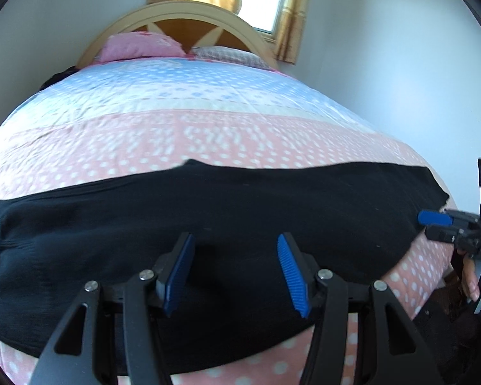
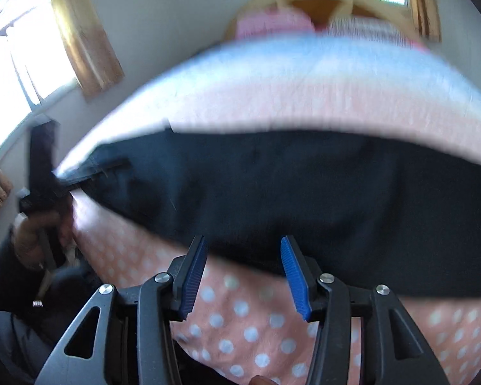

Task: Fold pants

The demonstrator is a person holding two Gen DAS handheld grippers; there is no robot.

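The black pants (image 1: 208, 224) are lying in a long band across the pink dotted bedspread (image 1: 208, 134), filling the middle of both pictures from side to side. They already look folded into one long strip, though the dark cloth is hiding the layers. The left gripper (image 1: 235, 272) is hanging over the lower middle of the pants with its blue pads wide apart and nothing between them. In its own view, the right gripper (image 2: 243, 272) is also standing open and holding nothing, right over the near edge of the pants at the bottom middle. That view is blurry. In the left view, the right gripper is showing at the far right of the frame, by one end of the pants. The next job is probably grabbing that end. To do it well, the pads should be going down around the cloth edge, taking every layer and none of the bedspread. Both grippers should be lifting together, so the strip is staying flat and not twisting.
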